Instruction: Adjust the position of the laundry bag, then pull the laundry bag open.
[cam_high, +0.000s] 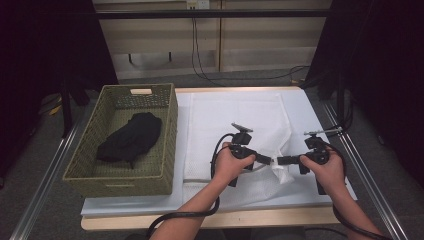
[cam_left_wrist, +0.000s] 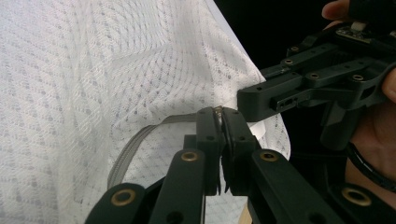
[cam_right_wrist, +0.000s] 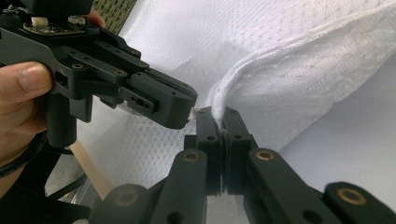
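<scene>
A white mesh bag (cam_high: 235, 120) lies spread on the white-covered table (cam_high: 306, 107). A grey zipper (cam_left_wrist: 135, 142) curves across the mesh (cam_left_wrist: 93, 84). My left gripper (cam_high: 269, 160) is shut on the small metal zipper pull (cam_left_wrist: 218, 110), its pads (cam_left_wrist: 208, 123) pressed together around it. My right gripper (cam_high: 281, 160) faces it tip to tip and is shut on a bunched edge of the mesh (cam_right_wrist: 243, 88). The right gripper (cam_left_wrist: 261, 98) shows just beyond my left jaws. The left gripper (cam_right_wrist: 173, 105) shows close beside my right jaws.
A woven green basket (cam_high: 170, 130) stands at the left of the table with a black garment (cam_high: 131, 137) inside. The wooden table edge (cam_high: 225, 218) runs along the front. Dark curtains flank both sides, and cables lie on the floor behind.
</scene>
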